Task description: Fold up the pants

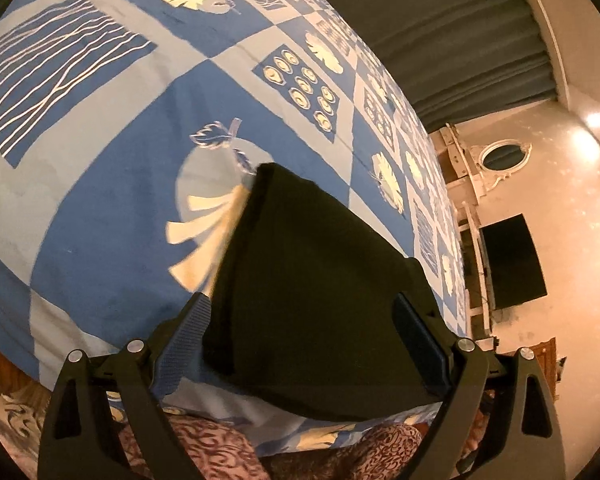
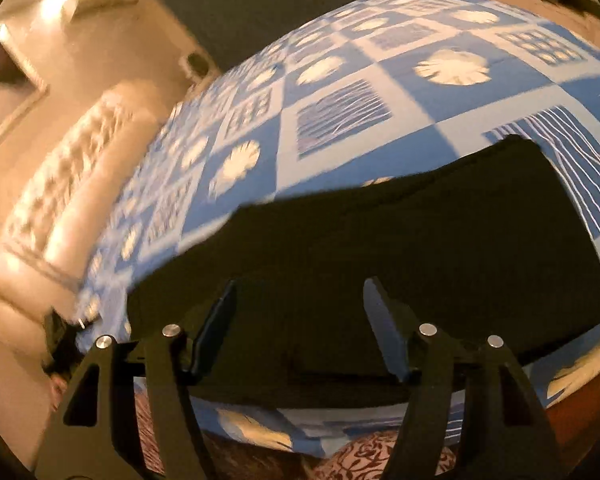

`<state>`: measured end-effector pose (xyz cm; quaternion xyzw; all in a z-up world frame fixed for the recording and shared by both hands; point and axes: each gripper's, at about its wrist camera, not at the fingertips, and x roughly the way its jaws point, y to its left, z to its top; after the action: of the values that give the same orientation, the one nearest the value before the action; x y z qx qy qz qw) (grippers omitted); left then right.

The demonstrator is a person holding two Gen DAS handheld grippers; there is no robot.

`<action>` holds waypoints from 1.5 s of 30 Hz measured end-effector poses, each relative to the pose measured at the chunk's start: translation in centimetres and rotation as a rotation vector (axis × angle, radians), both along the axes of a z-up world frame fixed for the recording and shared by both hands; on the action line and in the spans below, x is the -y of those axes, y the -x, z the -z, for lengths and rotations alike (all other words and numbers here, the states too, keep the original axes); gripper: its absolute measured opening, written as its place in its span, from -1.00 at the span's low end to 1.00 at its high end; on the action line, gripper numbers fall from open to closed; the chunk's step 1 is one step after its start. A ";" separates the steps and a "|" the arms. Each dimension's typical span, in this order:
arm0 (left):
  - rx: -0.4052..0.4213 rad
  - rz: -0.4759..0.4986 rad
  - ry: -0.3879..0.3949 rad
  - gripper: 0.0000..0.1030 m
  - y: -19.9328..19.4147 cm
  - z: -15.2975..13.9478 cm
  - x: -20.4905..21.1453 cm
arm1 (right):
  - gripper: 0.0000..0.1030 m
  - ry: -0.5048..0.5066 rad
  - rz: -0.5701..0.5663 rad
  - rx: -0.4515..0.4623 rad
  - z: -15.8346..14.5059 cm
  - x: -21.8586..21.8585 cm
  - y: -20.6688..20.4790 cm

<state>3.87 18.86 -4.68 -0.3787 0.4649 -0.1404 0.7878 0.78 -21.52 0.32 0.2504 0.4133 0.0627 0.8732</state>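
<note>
The dark folded pants (image 1: 320, 280) lie flat on a blue-and-white patterned bedsheet (image 1: 112, 140) near the bed's near edge. My left gripper (image 1: 304, 308) is open, its fingers spread wide on either side of the pants' near end, holding nothing. In the right wrist view the pants (image 2: 380, 248) form a wide dark slab across the sheet (image 2: 340, 100). My right gripper (image 2: 300, 292) is open above the pants' near edge, jaws apart and empty.
A maroon-patterned blanket (image 1: 204, 448) hangs below the bed's near edge. Grey curtains (image 1: 440, 28), a wall with a dark screen (image 1: 512, 260) and an oval mirror (image 1: 504, 156) stand beyond the bed. A cream padded headboard (image 2: 60, 192) lies at the left.
</note>
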 end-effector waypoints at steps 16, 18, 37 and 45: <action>0.003 0.032 0.176 0.68 -0.1 3.3 -1.6 | 0.31 0.024 -0.078 -0.068 2.3 -2.4 0.7; 0.001 0.073 0.133 -0.06 -0.5 3.2 -0.8 | 0.31 0.033 -0.088 -0.067 2.3 -2.6 0.8; 0.007 0.094 0.193 0.50 -1.5 3.8 0.4 | 0.34 0.028 -0.137 -0.089 2.9 -3.8 0.7; 0.024 0.181 0.109 -0.72 -1.7 3.6 2.4 | 0.34 0.033 -0.140 -0.094 3.1 -4.0 0.7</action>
<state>5.60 16.49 -8.23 -0.3755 0.4794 -0.2408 0.7558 0.07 -17.51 -2.73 0.2095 0.4711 0.1049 0.8504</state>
